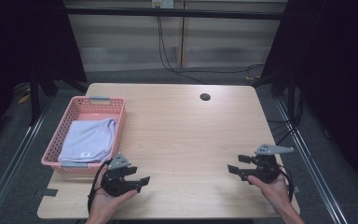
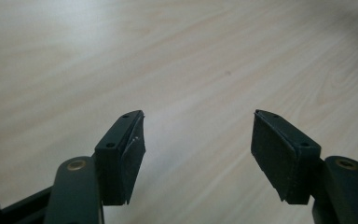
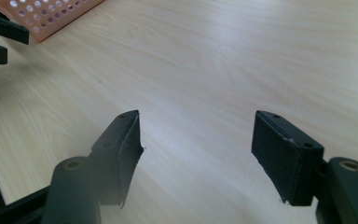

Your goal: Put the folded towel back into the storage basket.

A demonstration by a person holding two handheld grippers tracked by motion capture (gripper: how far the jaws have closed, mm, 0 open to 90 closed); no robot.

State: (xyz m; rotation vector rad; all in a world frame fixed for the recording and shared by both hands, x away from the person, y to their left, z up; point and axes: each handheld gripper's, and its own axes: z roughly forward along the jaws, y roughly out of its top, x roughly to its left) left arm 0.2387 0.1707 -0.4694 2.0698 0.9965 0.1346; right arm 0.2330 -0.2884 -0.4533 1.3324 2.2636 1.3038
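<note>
A pink perforated basket (image 1: 77, 108) stands at the table's left side with a folded lavender cloth (image 1: 90, 139) inside it. My left gripper (image 1: 139, 178) hovers just in front of the basket's near right corner, held in a hand, jaws open and empty over bare wood (image 2: 198, 135). Near the table's right front edge, my right gripper (image 1: 235, 164) points left with its jaws open and nothing between them (image 3: 196, 135). The basket's corner (image 3: 46, 18) and the left gripper's fingers (image 3: 4, 30) appear at the top left of the right gripper view.
The light wooden table (image 1: 182, 130) has a round cable hole (image 1: 205, 97) at its far right. Black cables hang behind the table against the back wall. Dark curtains flank both sides.
</note>
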